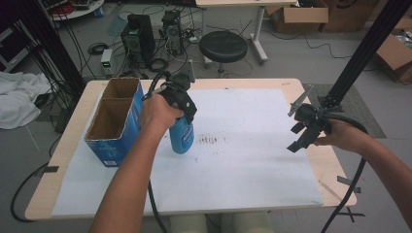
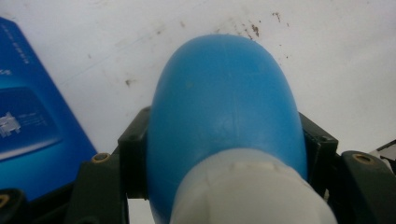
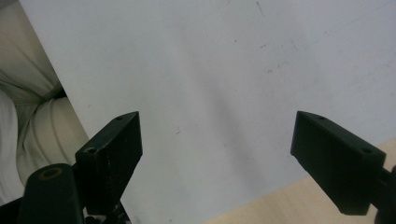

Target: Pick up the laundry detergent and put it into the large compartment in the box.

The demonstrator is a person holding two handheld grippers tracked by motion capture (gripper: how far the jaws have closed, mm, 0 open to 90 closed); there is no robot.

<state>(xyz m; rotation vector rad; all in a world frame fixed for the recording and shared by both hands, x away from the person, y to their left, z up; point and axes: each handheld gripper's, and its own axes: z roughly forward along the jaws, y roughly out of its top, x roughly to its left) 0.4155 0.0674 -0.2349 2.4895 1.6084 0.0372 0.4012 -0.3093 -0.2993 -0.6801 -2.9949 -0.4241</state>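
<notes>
A blue plastic bottle (image 1: 182, 138) with a white cap (image 2: 252, 191) stands upright over the white sheet (image 1: 243, 160), just right of the blue cardboard box (image 1: 114, 141). My left gripper (image 1: 180, 112) comes down from above and is shut on the bottle's upper body (image 2: 224, 102), a black jaw pressed on each side. Whether the bottle's base touches the sheet I cannot tell. My right gripper (image 1: 302, 132) hovers at the table's right edge, over the sheet's corner (image 3: 210, 70). In the right gripper view that gripper (image 3: 219, 144) is open, with nothing between its jaws.
The box has two open-topped compartments (image 1: 112, 116) and stands at the table's left. The wooden table edge (image 3: 280, 205) lies under the right gripper. A black frame post (image 1: 364, 48) rises at the right; a stool (image 1: 223, 46) and computers (image 1: 138, 39) stand behind the table.
</notes>
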